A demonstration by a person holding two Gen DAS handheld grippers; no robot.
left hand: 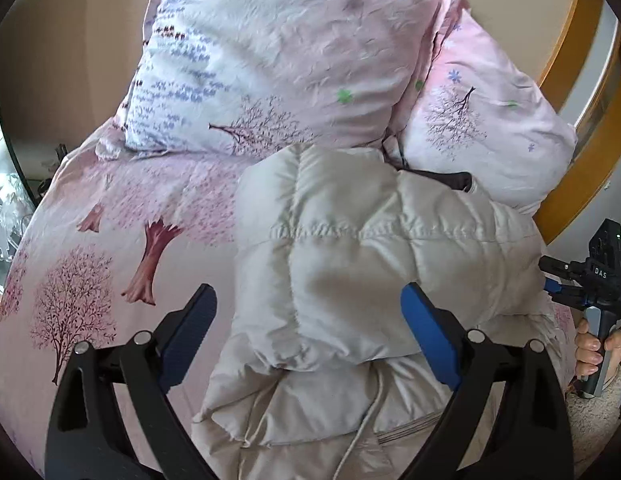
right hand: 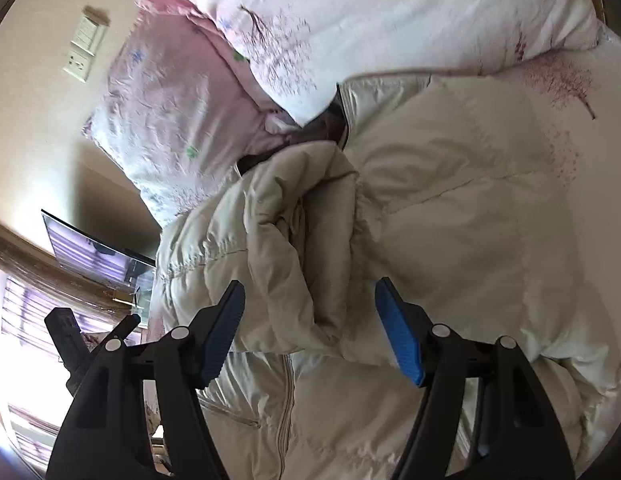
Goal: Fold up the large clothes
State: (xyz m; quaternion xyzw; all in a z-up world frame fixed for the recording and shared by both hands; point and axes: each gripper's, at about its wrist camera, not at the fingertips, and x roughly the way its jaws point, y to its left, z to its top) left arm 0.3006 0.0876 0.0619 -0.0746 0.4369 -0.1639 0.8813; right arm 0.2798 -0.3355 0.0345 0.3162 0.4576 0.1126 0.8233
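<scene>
Left wrist view: cream puffer jacket lies on the tree-print bedspread, partly folded, its far end against two pillows.
Right wrist view: a sleeve or side panel is bunched over the jacket body; zipper runs toward the camera.
Step in hand (judged): regrasp for the next fold.
Method (advised): pinch the quilted edge, not the drawcord; lift both sides level; lay flat.
Left gripper: jaws spread wide, straddling the jacket, grasping nothing.
Right gripper: jaws released wide over the bunched fold, holding nothing; contact cannot be confirmed.
</scene>
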